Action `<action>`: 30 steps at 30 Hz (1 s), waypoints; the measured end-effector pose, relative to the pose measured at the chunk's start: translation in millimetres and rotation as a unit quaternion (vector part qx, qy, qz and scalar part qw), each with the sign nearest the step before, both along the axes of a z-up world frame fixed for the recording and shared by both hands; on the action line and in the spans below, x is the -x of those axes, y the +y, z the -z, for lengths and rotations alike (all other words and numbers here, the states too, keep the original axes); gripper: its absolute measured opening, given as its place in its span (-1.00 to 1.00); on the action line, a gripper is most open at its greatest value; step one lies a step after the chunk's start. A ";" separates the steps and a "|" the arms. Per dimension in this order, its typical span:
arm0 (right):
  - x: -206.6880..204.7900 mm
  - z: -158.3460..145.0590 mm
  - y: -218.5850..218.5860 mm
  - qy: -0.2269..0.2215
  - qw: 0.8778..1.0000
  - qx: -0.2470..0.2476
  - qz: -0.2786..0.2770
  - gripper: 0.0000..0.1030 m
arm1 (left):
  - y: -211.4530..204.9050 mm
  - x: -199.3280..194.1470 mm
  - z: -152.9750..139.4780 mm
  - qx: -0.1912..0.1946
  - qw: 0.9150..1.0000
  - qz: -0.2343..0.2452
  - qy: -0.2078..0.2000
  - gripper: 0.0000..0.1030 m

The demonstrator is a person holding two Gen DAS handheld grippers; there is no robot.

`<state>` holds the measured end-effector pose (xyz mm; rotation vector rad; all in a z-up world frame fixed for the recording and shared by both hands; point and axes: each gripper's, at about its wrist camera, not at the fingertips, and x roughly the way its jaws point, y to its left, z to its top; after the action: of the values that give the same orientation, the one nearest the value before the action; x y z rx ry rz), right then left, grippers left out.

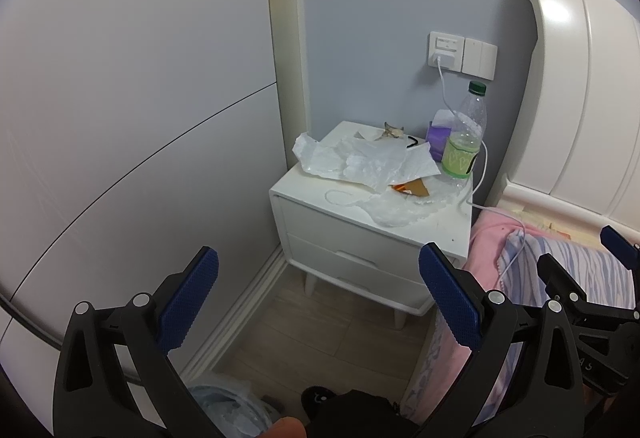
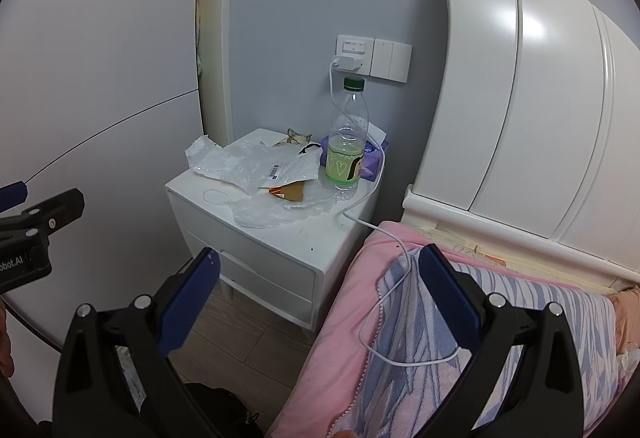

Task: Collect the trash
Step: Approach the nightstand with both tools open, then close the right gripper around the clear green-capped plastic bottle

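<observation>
Two hand-held grippers hang in the air short of the trash, both with their blue-padded fingers spread wide apart and nothing between them. The left hand-held gripper (image 1: 318, 294) hovers over the pale wood floor (image 1: 320, 326), with the white two-drawer nightstand (image 1: 352, 238) ahead at 12 o'clock, well apart from its tips. The right hand-held gripper (image 2: 320, 294) is held over the edge of the bed, above the pink blanket (image 2: 340, 318) and the blue-and-white striped towel (image 2: 432, 338); from it the nightstand lies at 11 o'clock.

On the nightstand's top the trash sits in a loose heap: crumpled white plastic wrapping (image 1: 348, 158) hanging over the far left edge, a flatter sheet of clear plastic film (image 1: 396, 208) nearer the front, and a small brown-and-orange wrapper (image 1: 412, 189) lying between them. At the right rear corner a clear plastic bottle with a green cap and pale green label (image 1: 466, 142) stands upright, just beside a purple tissue pack (image 1: 438, 132). A white charging cable (image 2: 380, 238) runs from the wall socket (image 2: 352, 52) down past the bottle, over the nightstand's right edge and onto the towel, looping between the right gripper's fingers in that camera's view. The white glossy headboard (image 2: 520, 98) rises at 1 o'clock.
</observation>
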<state>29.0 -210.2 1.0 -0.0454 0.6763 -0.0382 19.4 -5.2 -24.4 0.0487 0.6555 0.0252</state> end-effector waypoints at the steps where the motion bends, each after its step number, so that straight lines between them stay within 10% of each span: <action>1: -1.2 0.5 -0.1 0.000 1.000 0.000 0.001 0.88 | -0.8 -0.2 -0.1 -0.001 1.000 0.000 0.000 0.89; 13: -6.3 1.9 -5.5 -0.002 1.000 -0.001 -0.001 0.88 | -4.5 -12.6 9.1 0.046 0.997 0.042 0.035 0.89; 30: -81.5 19.5 -48.0 -0.013 1.000 -0.008 0.005 0.88 | -32.1 -86.6 31.5 -0.001 0.997 0.070 0.020 0.89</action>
<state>110.5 -258.2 -18.5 -0.0266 0.6504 -0.0441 106.0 -37.3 -56.0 0.0963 0.6900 -0.1097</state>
